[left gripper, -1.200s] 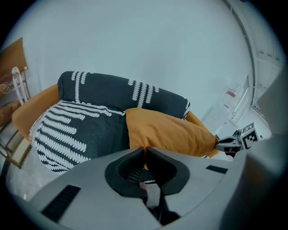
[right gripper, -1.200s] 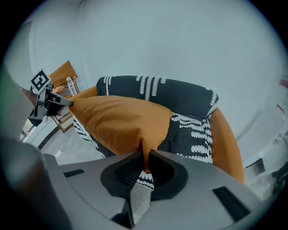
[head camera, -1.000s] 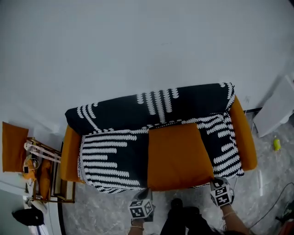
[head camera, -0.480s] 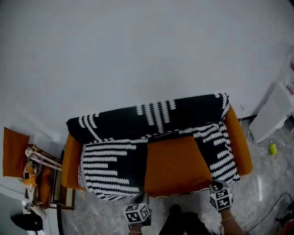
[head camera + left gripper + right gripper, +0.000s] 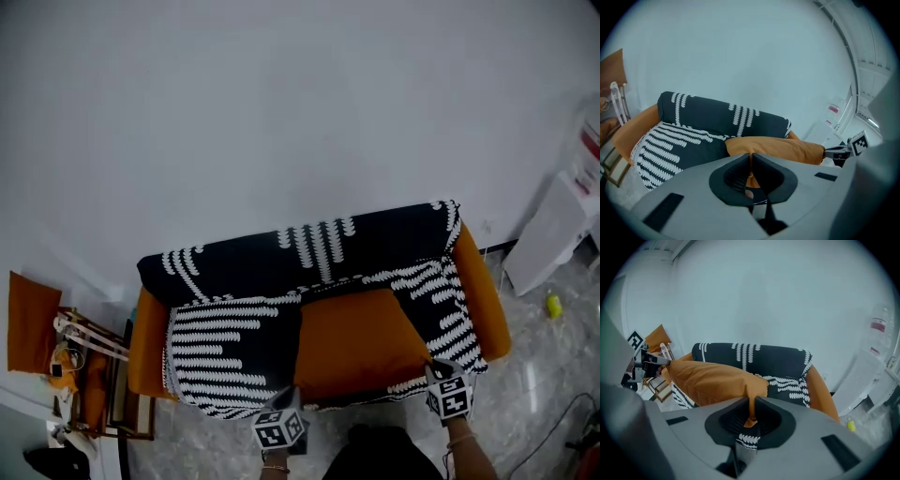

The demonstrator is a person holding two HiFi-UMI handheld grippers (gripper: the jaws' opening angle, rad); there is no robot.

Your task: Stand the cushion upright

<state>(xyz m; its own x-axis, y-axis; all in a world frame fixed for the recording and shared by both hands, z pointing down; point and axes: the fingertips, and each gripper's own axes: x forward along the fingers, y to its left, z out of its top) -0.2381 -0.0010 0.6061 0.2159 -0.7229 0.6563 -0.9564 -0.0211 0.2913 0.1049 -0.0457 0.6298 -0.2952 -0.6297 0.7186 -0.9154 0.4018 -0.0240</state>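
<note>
An orange cushion [image 5: 361, 342] lies on the seat of an orange sofa [image 5: 487, 300] draped with a black-and-white patterned throw [image 5: 230, 342]. My left gripper [image 5: 289, 401] is shut on the cushion's front left corner, and my right gripper [image 5: 433, 366] is shut on its front right corner. In the left gripper view the cushion [image 5: 778, 147] stretches rightward from the closed left gripper [image 5: 751, 157], its front edge lifted. In the right gripper view the cushion [image 5: 712, 380] runs left from the closed right gripper [image 5: 752, 401], orange fabric pinched between the jaws.
A wooden side rack [image 5: 89, 361] with an orange cloth stands left of the sofa. A white appliance [image 5: 553, 230] and a small yellow-green object [image 5: 554, 304] sit on the marble floor at right. A white wall rises behind the sofa.
Both grippers have risen with the cushion's front corners, lifting its front edge off the seat. The head view has tilted, so the sofa sits lower in the picture.
</note>
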